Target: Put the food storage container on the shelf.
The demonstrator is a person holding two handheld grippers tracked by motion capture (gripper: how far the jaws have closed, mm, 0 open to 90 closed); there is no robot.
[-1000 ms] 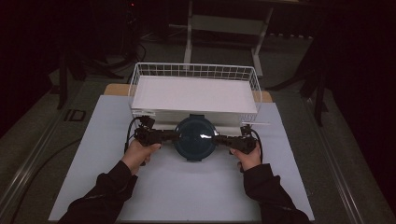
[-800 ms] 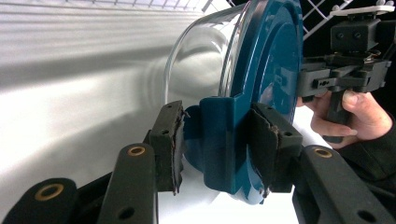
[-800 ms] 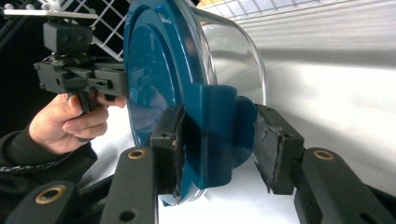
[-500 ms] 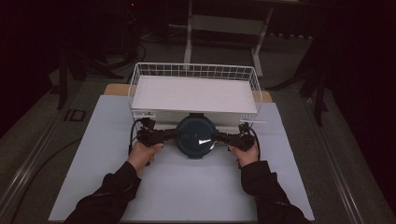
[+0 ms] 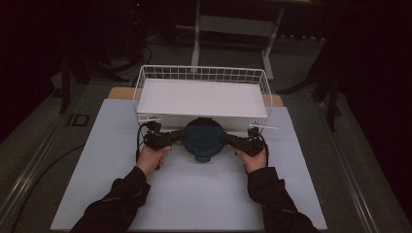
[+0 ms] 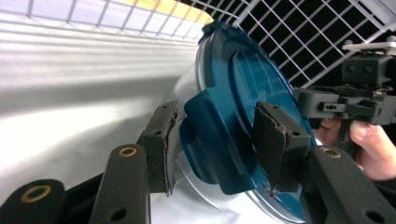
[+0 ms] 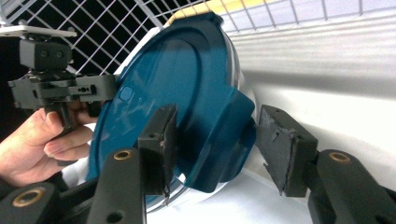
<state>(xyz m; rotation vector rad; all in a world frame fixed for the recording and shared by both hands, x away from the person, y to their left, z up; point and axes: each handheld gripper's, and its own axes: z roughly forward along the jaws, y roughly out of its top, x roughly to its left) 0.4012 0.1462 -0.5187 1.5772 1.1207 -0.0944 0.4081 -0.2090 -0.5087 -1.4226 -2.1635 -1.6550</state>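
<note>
A round clear container with a dark blue lid [image 5: 204, 138] rests on the white mat just in front of the wire basket. My left gripper [image 5: 180, 137] meets it from the left and my right gripper [image 5: 228, 140] from the right. In the left gripper view, the left gripper [image 6: 217, 135] straddles the lid's blue side tab [image 6: 210, 140]. Its jaws have just been opening and the pads sit loosely beside the tab. In the right gripper view, the right gripper [image 7: 222, 140] straddles the opposite tab [image 7: 224, 135]. Its jaws have also just been opening, and its right pad [image 7: 280, 144] stands clear of the tab.
A white wire basket [image 5: 201, 74] with a white floor stands directly behind the container. The white mat [image 5: 194, 199] spreads toward the near edge and both sides. Beyond the table is a dark floor and a metal stand [image 5: 233, 24].
Both hands and the container have edged slightly toward the basket. The forearms keep the same pose on either side.
</note>
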